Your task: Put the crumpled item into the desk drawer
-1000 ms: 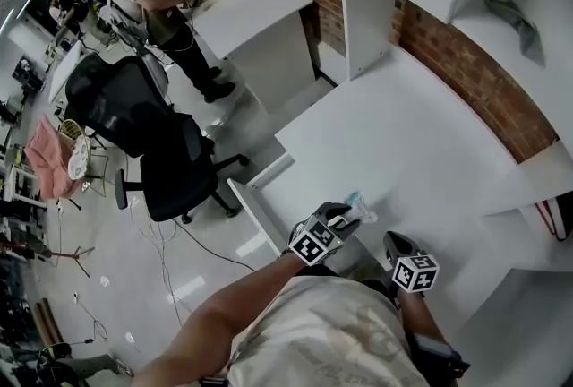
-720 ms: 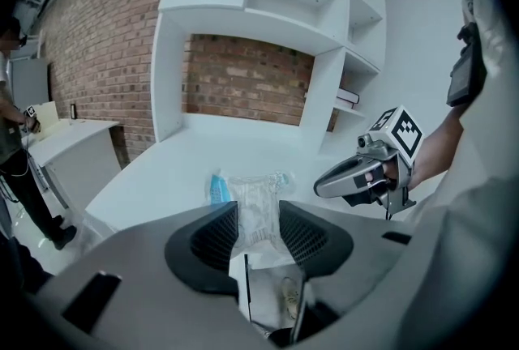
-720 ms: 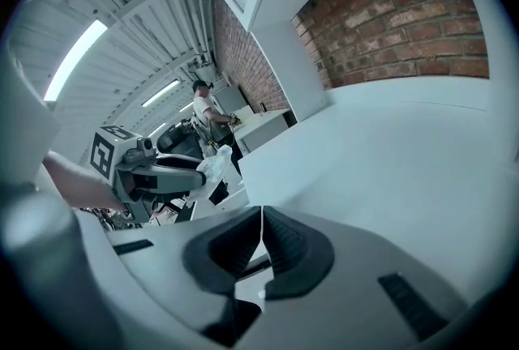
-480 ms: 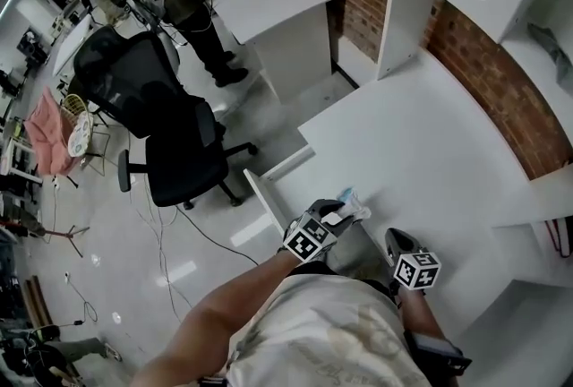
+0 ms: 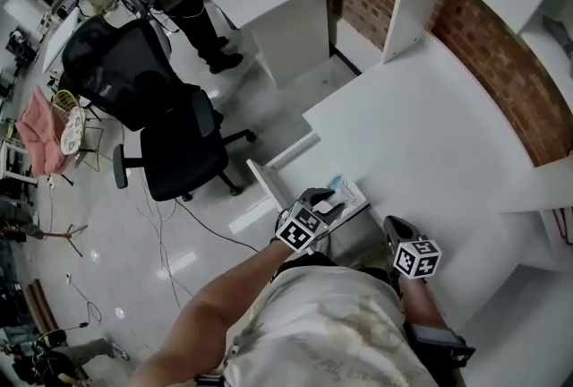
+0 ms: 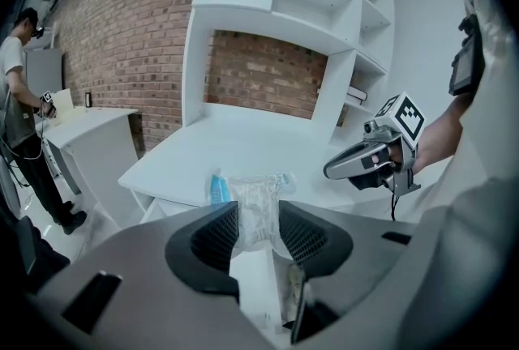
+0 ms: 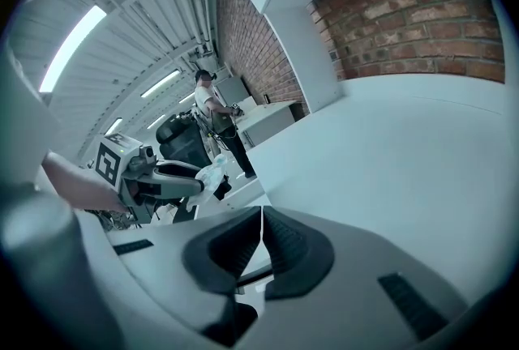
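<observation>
Halfway closed, the left tongs pinched a crumpled clear wrapper at the desk's front edge, close to its left corner and just above the open drawer. The right tongs, jaws together and empty, hung near the same edge, further right. The likely hazard was the drop. The plastic looked light and springy, so a release made short of the drawer's wall could send it to the floor, or it could cling to a pad instead of falling. A slack pinch on such thin film might also let it slide out early. A blue patch on the wrapper carried print too small to read. The cubes on both tongs showed only black-and-white square markers, and no brand was legible.
</observation>
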The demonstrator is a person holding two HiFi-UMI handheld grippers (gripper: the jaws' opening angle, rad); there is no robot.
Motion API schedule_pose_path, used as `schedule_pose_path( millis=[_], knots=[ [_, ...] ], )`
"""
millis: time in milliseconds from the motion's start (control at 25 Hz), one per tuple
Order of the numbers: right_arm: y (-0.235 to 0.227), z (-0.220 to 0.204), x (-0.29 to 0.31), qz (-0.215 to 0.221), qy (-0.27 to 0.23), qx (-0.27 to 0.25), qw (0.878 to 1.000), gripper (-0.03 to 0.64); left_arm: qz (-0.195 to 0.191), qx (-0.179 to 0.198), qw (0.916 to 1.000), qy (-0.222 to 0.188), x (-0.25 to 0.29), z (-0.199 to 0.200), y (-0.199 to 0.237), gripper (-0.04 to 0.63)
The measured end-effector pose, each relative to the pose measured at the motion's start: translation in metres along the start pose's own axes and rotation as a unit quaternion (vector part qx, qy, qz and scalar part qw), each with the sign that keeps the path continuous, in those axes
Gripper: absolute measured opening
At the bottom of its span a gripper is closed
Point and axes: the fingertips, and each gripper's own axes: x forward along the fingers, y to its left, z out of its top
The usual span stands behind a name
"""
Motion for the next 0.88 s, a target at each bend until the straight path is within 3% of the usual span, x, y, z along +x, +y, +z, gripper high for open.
schedule_pose_path(
  millis=[880],
  knots=[
    [0.022,-0.021,0.017,-0.051,-0.015,0.029,0.998,0.025,-0.001,0.012,0.9965,0.083,0.014,-0.091,0.063,0.17]
  ],
)
